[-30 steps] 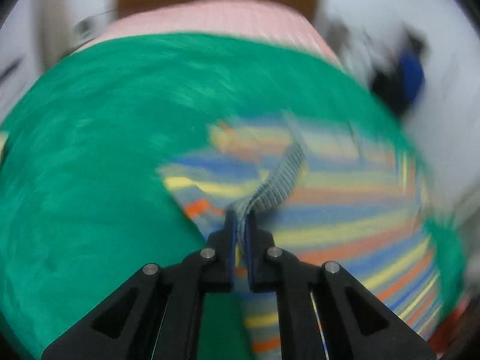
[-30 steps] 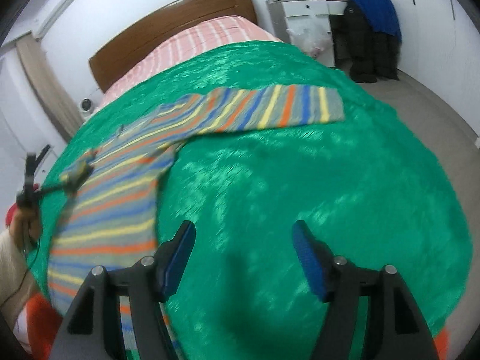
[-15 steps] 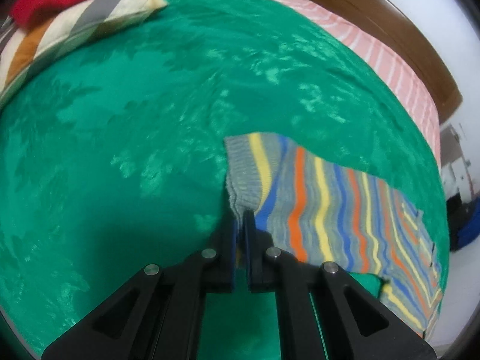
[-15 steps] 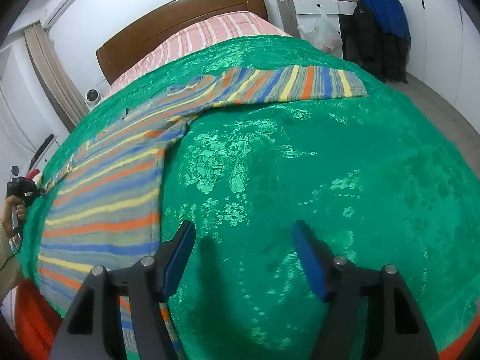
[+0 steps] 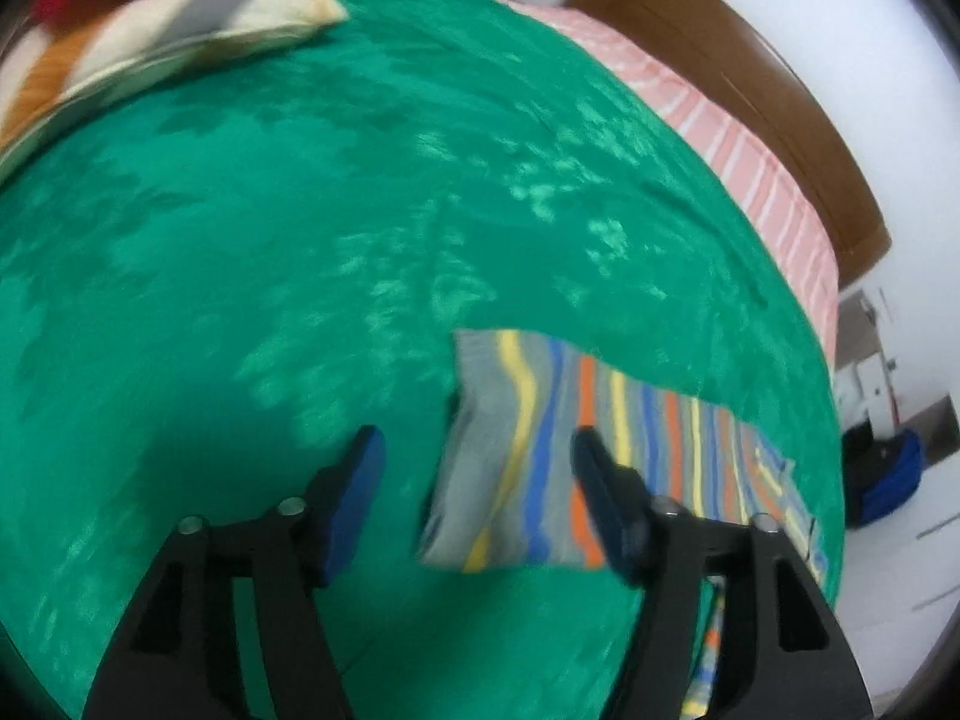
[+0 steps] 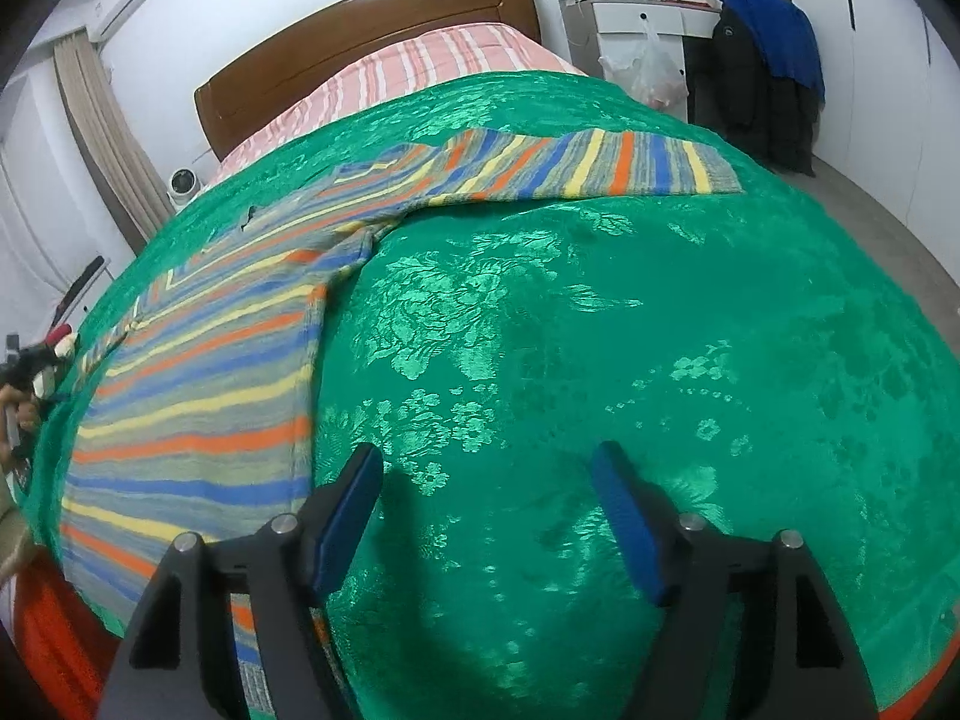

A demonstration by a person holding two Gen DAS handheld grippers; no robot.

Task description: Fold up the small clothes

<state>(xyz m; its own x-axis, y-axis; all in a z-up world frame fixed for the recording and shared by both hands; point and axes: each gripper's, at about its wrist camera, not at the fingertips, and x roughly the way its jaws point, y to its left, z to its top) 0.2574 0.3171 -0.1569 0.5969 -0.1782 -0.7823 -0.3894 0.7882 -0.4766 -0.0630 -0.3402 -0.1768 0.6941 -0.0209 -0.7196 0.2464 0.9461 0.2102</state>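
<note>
A small striped sweater [image 6: 198,384], grey with blue, yellow and orange bands, lies spread flat on a green bedspread [image 6: 600,360]. Its right sleeve [image 6: 600,165] stretches toward the far right. In the left wrist view its left sleeve [image 5: 528,456] lies flat with the grey cuff nearest. My left gripper [image 5: 474,498] is open and empty, hovering just over that cuff. My right gripper [image 6: 486,522] is open and empty above bare bedspread, right of the sweater's body.
A striped pillow [image 5: 150,54] with a red item on it lies at the bedspread's far edge. A wooden headboard [image 6: 372,54] and pink striped sheet [image 6: 420,72] are behind. A white desk and dark coats [image 6: 762,60] stand by the right wall.
My left gripper carried the sleeve cuff outward, laid it flat and opened, letting it go. My right gripper stayed open and moved closer over the bedspread.
</note>
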